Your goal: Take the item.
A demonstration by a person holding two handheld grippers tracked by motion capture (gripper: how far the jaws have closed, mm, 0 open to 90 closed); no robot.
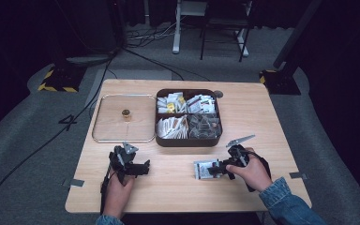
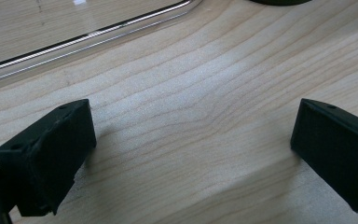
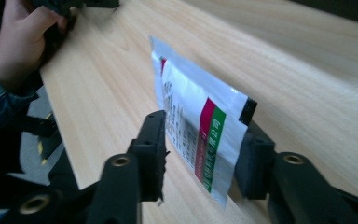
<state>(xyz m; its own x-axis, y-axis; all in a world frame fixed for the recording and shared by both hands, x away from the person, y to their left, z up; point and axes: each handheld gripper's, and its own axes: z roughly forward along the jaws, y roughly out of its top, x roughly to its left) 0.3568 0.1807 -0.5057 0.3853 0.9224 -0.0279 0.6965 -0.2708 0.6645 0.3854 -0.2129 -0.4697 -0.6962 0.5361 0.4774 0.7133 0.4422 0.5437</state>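
Right tool (image 3: pixel 200 140) lies near the desk's (image 1: pixel 168 192) front edge, right of middle, pointing left. Its jaws stand partly apart with a white sachet (image 3: pixel 200 126) between them; one face of the sachet leans on the far jaw, the near jaw stands clear of it. In the high view that sachet (image 1: pixel 205 169) rests on the desk just ahead of the right tool (image 1: pixel 222 168). Left tool (image 2: pixel 186 154) hovers over bare wood near the front left, jaws wide apart, nothing between them.
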